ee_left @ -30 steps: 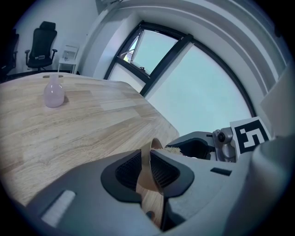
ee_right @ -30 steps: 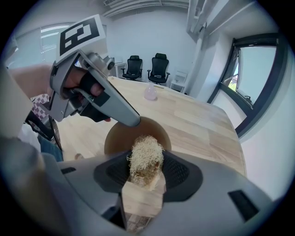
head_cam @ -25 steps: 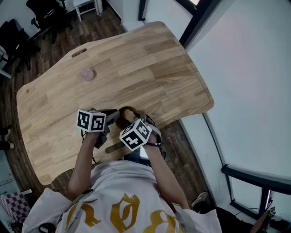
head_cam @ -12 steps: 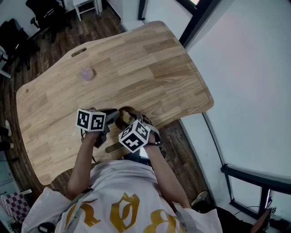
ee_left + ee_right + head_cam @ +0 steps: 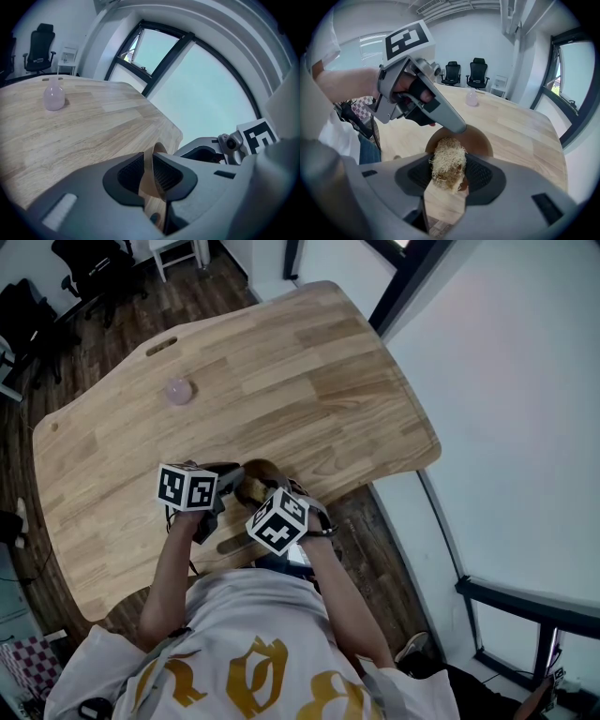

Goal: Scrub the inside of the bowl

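Bowl (image 5: pixel 480 140) sitting near the table (image 5: pixel 281 371) edge closest to the person, left gripper (image 5: pixel 151 174) pinching its rim tight, right gripper (image 5: pixel 449 176) clamping a stringy straw-coloured scrubber (image 5: pixel 447 157), scrubber reaching over the bowl's brown inside

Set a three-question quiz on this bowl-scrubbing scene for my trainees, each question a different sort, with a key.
1. True or false: the left gripper is clamped on the rim of the wooden bowl.
2. Choose: the right gripper holds A a spoon, B a fibrous scrubber, C nothing.
3. Fill in: far across the wooden table stands a small pink ___.
Key: 1 true; 2 B; 3 bottle.
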{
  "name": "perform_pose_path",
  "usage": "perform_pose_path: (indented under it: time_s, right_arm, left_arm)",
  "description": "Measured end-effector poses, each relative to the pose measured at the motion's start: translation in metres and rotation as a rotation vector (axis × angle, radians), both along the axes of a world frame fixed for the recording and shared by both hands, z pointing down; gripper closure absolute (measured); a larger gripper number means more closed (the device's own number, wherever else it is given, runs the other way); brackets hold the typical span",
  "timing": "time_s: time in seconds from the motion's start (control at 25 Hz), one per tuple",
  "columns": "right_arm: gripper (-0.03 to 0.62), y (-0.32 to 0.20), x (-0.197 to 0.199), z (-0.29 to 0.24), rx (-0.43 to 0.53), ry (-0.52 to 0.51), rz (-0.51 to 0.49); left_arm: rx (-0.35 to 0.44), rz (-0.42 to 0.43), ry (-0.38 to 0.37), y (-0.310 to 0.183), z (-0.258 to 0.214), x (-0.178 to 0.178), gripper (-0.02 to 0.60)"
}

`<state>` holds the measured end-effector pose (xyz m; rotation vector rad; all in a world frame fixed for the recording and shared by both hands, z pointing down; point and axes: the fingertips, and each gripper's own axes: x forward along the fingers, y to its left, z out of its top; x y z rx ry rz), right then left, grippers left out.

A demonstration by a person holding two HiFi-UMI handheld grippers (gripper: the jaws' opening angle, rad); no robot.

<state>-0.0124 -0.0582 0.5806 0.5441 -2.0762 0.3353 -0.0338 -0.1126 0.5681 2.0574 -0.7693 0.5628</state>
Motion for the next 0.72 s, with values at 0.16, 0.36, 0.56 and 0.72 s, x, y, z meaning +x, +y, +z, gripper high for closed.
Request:
perform_pose_path:
  time_s: [0.16,0.36,0.56,0.72]
  right_arm:
    - [0.41,0.001,0.009,0.006,-0.02,0.045,0.008]
    - [0.41,-0.005,0.021,0.011,-0.009,0.102,0.048]
    - [0.41,-0.016,0.027,0.011,0.023,0.125,0.117]
    - [0.41,-0.028,0.028,0.007,0.085,0.111,0.154]
  left_arm:
    - [-0.002,-0.009,0.009,-0.001,-0.001,-0.002,0.531]
    - [-0.007,0.002,0.007,0.002,0.0,0.0,0.531]
    - [-0.012,0.012,0.007,0.003,0.001,0.002,0.529]
    - [-0.013,0.013,0.015,0.003,0.0,0.004,0.528]
